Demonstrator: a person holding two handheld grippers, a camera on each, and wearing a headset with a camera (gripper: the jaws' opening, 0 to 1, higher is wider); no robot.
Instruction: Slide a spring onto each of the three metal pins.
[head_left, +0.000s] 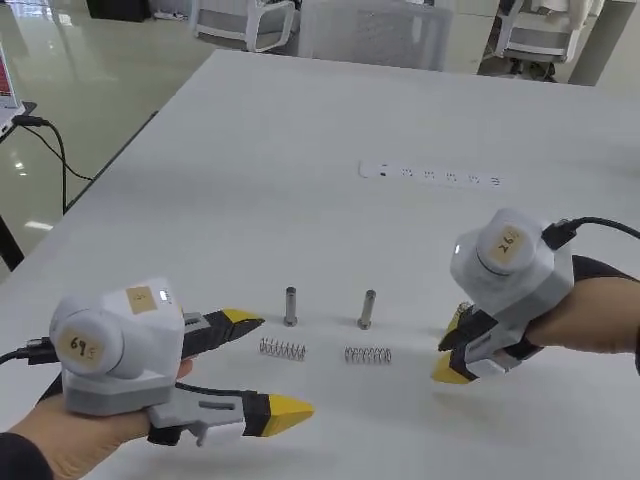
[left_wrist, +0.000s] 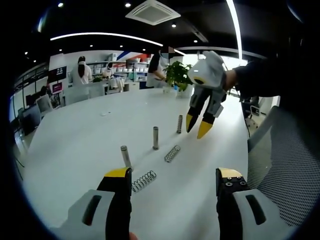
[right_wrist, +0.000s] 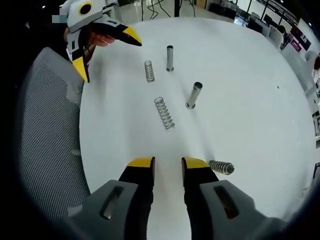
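**Two loose springs to seat, both grippers empty**

The left gripper (left_wrist: 174, 173) hovers low over the table (head_left: 300, 150) with its jaws spread wide and nothing between them. The right gripper (right_wrist: 168, 162) has its jaws a little apart, also holding nothing. Two bare pins stand upright side by side, the left-hand pin (head_left: 290, 305) and the right-hand pin (head_left: 367, 308). Just in front of each, a loose coil lies on its side. The left-hand spring (head_left: 282, 349) is near the left gripper's farther jaw, and the right-hand spring (head_left: 368, 355) lies between the two grippers. The third pin (right_wrist: 221, 166), just beside the right gripper's jaw, looks to carry a spring round it already.

The springs seem thin-wired and very light, so they will likely roll or skitter at a nudge and squash if pinched hard. The best hold is probably across the coils near the middle, with a gentle squeeze that leaves one open end clear to meet the pin top. The pins look stiff but slim and free-standing, so a sideways push could tip them; the coil should go straight down along the pin's axis
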